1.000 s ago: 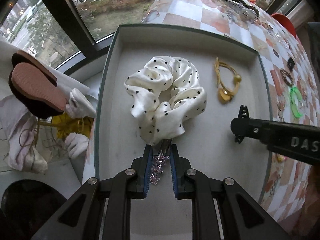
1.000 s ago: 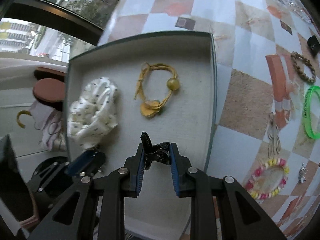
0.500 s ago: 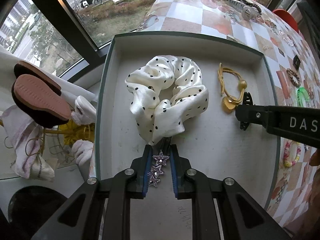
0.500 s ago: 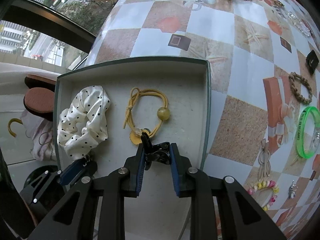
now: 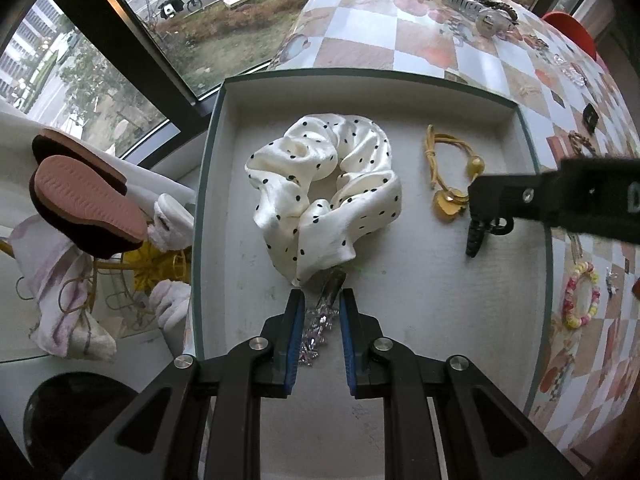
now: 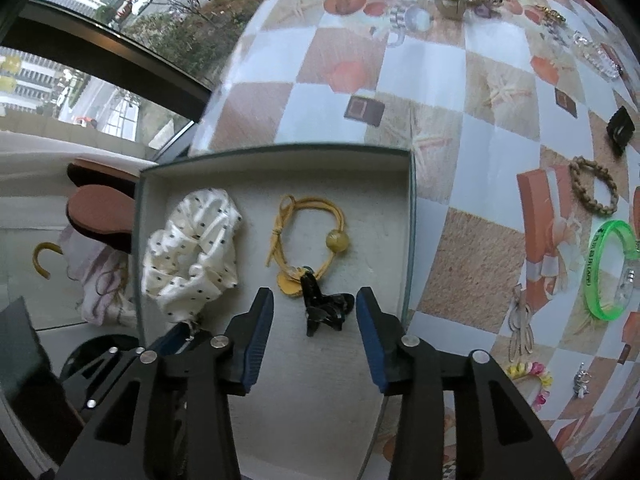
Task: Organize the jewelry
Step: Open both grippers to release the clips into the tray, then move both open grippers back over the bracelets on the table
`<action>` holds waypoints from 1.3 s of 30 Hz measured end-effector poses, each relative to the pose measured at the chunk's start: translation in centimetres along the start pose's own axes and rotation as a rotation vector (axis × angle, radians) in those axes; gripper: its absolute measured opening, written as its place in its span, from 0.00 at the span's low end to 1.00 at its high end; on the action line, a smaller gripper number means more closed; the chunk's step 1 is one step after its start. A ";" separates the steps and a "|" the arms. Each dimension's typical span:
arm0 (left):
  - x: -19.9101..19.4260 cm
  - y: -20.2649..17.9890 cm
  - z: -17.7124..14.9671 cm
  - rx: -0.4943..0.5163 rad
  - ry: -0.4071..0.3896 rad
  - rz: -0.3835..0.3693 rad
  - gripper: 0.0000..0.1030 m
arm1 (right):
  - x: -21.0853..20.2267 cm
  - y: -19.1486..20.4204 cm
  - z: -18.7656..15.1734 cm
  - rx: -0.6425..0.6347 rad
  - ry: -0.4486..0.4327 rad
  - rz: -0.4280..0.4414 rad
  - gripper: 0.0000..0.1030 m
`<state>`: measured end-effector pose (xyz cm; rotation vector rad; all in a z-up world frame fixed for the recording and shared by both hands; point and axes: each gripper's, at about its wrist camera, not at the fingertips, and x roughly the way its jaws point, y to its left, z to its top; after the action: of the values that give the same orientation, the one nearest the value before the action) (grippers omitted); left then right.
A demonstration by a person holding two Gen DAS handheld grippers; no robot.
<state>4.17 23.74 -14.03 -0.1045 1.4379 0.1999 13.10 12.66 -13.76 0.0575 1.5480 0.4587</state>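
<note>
Black claw clip (image 6: 324, 308) loose in tray (image 6: 410, 240), between parted right fingers (image 6: 256, 332).

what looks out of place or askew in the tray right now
The black claw clip lies at a slant in the grey tray, one end over the yellow hair tie's charm, between the right gripper's jaws, which have just been opening and no longer touch it. The polka-dot scrunchie lies crumpled; nothing looks damaged.

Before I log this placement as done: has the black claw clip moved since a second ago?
Yes. The black claw clip has left the right gripper, whose jaws have just been opening, and now lies on the tray floor against the yellow hair tie.
</note>
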 end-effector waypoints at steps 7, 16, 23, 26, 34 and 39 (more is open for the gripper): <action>-0.9 -0.6 0.0 0.021 -0.013 -0.001 0.22 | -2.7 -0.3 0.1 0.010 -0.050 0.037 0.54; -3.4 -1.8 0.3 0.053 -0.060 0.030 1.00 | -5.7 -3.0 -2.0 0.061 -0.090 0.046 0.60; -4.9 -3.9 -0.2 0.105 -0.074 0.038 1.00 | -7.9 -7.0 -4.8 0.148 -0.112 0.040 0.79; -4.6 -4.5 -0.6 0.129 -0.074 0.031 1.00 | -8.5 -9.1 -6.1 0.201 -0.116 0.030 0.80; -5.7 -8.4 -0.4 0.207 -0.089 0.034 1.00 | -9.5 -14.9 -9.4 0.338 -0.123 -0.003 0.81; -6.5 -11.1 0.5 0.246 -0.107 0.024 1.00 | -10.0 -18.1 -10.9 0.407 -0.118 -0.014 0.81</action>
<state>6.04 12.52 -8.04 0.1233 1.3467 0.0462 7.44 -9.81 -10.53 0.3809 1.5031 0.1202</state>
